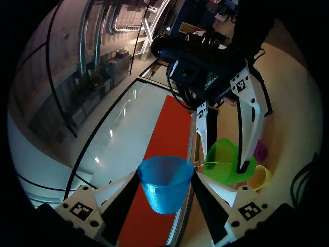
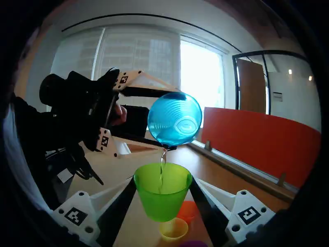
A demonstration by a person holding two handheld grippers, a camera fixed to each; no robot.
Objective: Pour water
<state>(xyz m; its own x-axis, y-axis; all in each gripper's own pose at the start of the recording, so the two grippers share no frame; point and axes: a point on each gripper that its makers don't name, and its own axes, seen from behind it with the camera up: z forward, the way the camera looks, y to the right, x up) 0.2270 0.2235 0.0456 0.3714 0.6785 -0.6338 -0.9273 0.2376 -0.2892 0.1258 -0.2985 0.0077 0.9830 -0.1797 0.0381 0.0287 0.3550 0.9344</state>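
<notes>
My left gripper (image 1: 166, 178) is shut on a translucent blue cup (image 1: 165, 188), tipped over on its side. In the right gripper view the blue cup (image 2: 174, 119) hangs above and a thin stream of water (image 2: 162, 162) runs from its rim into a green cup (image 2: 163, 195). My right gripper (image 2: 163, 184) is shut on that green cup and holds it upright. In the left gripper view the green cup (image 1: 225, 161) sits between the right gripper's white fingers (image 1: 248, 123), just right of the blue cup's rim.
A wooden table (image 2: 230, 177) lies below, edged by an orange-red partition (image 2: 263, 140). A yellow cup (image 2: 173, 229), an orange cup (image 2: 187, 210) and a purple cup (image 1: 260, 150) stand on the table under the green one. A hand (image 2: 120, 114) holds the left gripper.
</notes>
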